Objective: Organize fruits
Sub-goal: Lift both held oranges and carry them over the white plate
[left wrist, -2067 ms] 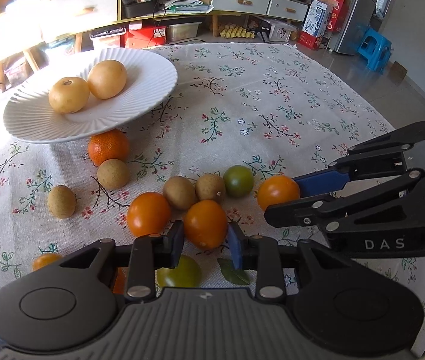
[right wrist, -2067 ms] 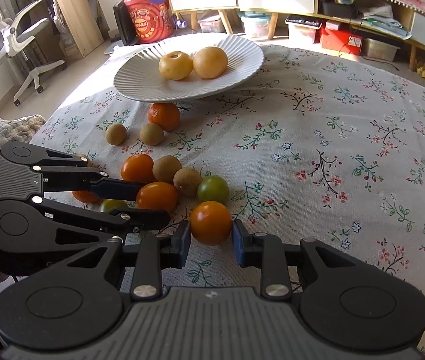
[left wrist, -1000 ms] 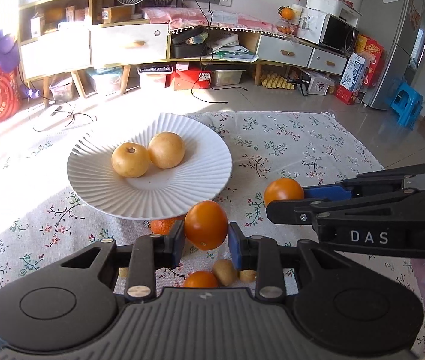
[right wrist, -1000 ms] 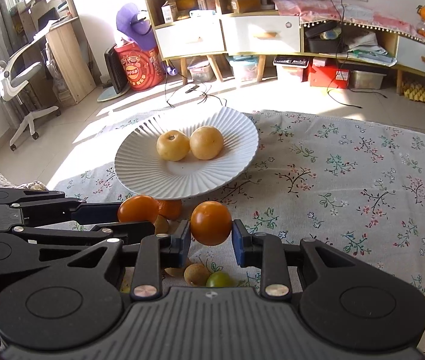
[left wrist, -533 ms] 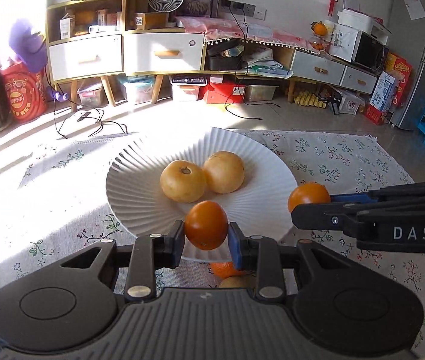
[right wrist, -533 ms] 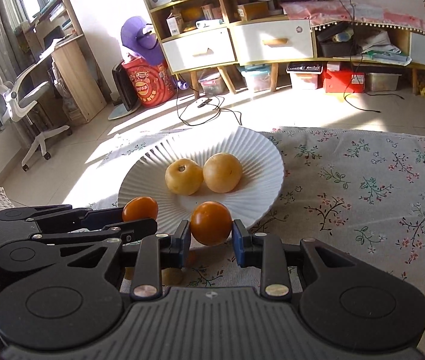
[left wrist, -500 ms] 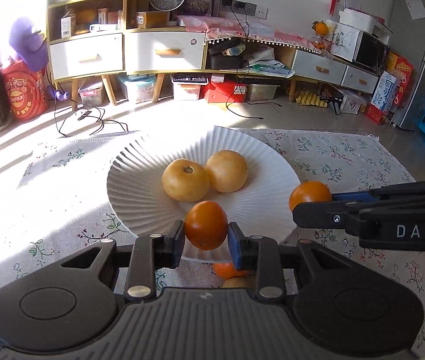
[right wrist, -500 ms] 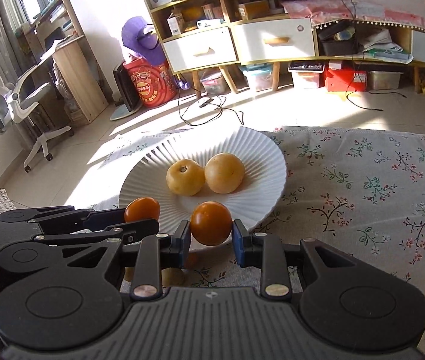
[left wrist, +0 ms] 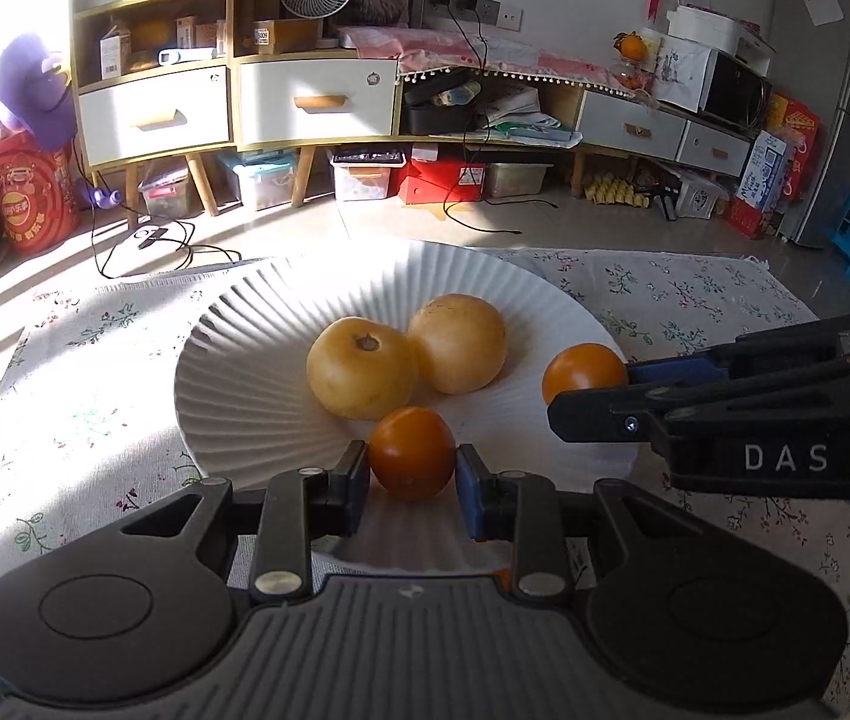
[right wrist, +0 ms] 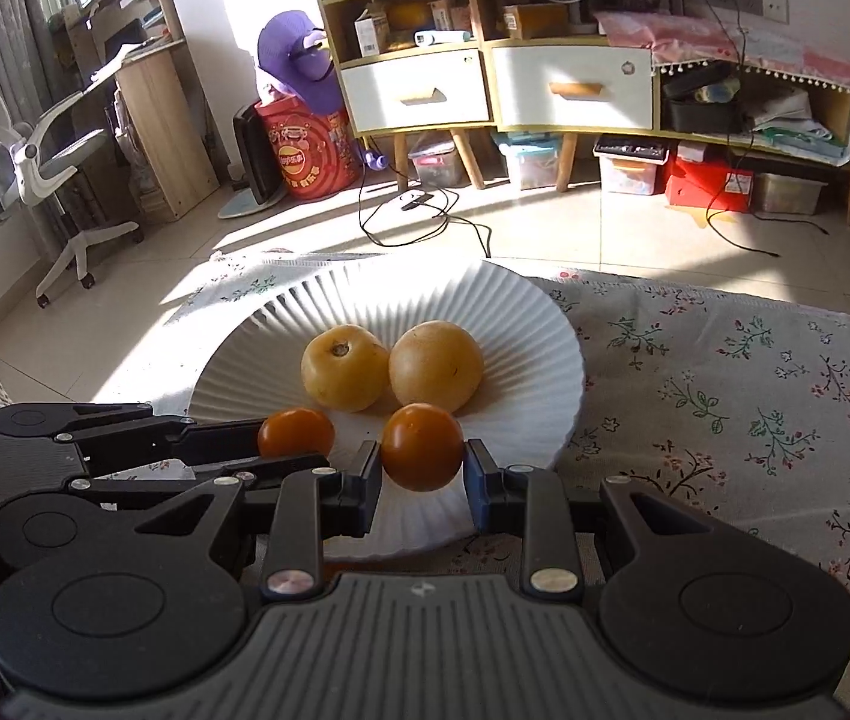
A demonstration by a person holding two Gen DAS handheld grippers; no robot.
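Each gripper holds an orange tomato above a white ribbed plate (left wrist: 245, 372) (right wrist: 533, 324). My left gripper (left wrist: 412, 471) is shut on one orange tomato (left wrist: 412, 453) over the plate's near side. My right gripper (right wrist: 422, 471) is shut on another orange tomato (right wrist: 422, 447), which shows at the right (left wrist: 584, 373) in the left wrist view. The left-held tomato (right wrist: 296, 433) appears left of it in the right wrist view. Two pale yellow round fruits (left wrist: 361, 375) (left wrist: 458, 351) lie side by side in the plate's middle.
The plate rests on a floral tablecloth (left wrist: 695, 300) (right wrist: 755, 396) near the table's far edge. A sliver of orange fruit (left wrist: 500, 577) peeks under the plate's near rim. Beyond lie sunlit floor, cabinets and an office chair (right wrist: 23, 150).
Both grippers lifted tomatoes off the cloth a couple of seconds ago. Over the last second they have carried them forward and lower over the plate, which now looks larger and closer.
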